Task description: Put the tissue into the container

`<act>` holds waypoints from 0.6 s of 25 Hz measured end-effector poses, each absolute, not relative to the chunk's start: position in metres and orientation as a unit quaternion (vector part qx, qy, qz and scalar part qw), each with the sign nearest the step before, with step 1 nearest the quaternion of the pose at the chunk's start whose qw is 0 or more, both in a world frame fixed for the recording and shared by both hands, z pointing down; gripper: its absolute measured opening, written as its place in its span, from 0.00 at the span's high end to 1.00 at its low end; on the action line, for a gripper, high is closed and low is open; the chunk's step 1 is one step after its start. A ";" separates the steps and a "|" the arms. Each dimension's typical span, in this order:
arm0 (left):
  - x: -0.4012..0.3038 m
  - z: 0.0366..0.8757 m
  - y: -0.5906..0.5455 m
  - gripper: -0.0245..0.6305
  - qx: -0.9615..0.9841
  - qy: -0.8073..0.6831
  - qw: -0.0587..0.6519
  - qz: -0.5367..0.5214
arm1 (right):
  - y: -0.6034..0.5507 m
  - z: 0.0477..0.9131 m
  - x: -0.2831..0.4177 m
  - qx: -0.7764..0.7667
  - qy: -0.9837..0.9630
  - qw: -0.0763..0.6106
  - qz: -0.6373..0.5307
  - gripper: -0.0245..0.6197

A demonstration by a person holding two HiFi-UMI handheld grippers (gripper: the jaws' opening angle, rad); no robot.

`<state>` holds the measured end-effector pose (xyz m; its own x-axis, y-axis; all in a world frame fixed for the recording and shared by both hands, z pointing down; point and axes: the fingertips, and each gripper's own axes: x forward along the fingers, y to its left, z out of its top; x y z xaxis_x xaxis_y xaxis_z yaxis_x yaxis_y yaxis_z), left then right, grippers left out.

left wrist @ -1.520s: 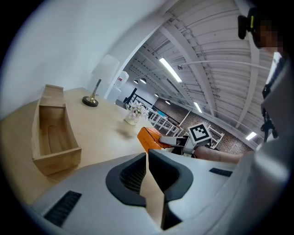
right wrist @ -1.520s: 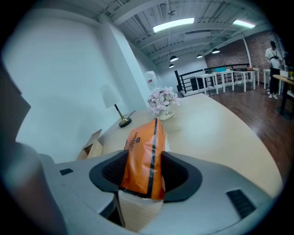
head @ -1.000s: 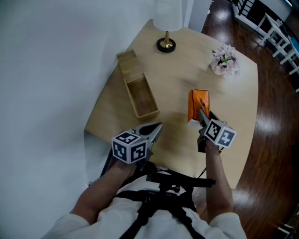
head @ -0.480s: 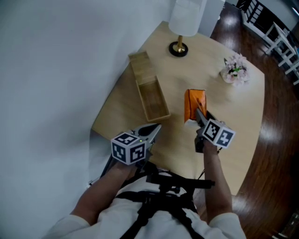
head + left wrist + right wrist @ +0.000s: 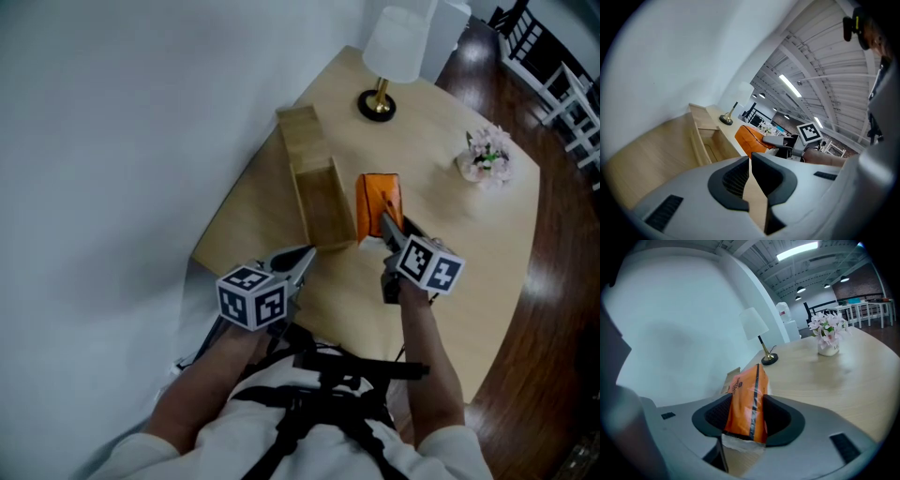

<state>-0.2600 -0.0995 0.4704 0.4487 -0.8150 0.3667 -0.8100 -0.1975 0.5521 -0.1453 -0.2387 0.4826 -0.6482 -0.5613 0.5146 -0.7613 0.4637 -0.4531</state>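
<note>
Two grippers are reaching out over the near part of a pale wooden table. Nearest the person, the left gripper is hovering above the table's near-left edge. Its jaws are sitting all but together, with only a sliver of a gap and nothing inside it. Slightly farther out, the right gripper is clamping an orange tissue pack by its near end. Both jaws are pressing on the pack's flat sides, and a bit of white tissue is peeking out underneath. The pack is standing on edge just beside the right wall of the wooden container, outside it; whether it is touching the tabletop I cannot tell. The container is lying open and bare inside, with a flat lid panel stretching from its far end. Beyond it, a lamp with a white shade and brass foot is standing near the far edge. A small vase of pink flowers is sitting well to the right.
</note>
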 end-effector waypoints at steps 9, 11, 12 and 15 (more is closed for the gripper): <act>-0.282 0.475 -0.093 0.96 0.762 -0.537 0.362 -0.015 | -0.235 0.477 -0.209 0.346 -0.866 0.159 0.325 0.65; -0.287 0.476 -0.091 0.96 0.760 -0.539 0.362 -0.015 | -0.233 0.479 -0.224 0.337 -0.870 0.166 0.320 0.65; -0.290 0.476 -0.091 0.96 0.759 -0.541 0.362 -0.015 | -0.231 0.481 -0.231 0.332 -0.872 0.171 0.316 0.65; -0.298 0.477 -0.088 0.96 0.754 -0.547 0.363 -0.016 | -0.229 0.489 -0.248 0.321 -0.878 0.189 0.301 0.65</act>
<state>-0.2978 -0.0876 0.4773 0.4019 -0.8360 0.3736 -0.8134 -0.1385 0.5650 -0.2481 -0.2286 0.4888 -0.7222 -0.4498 0.5255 -0.6777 0.6121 -0.4075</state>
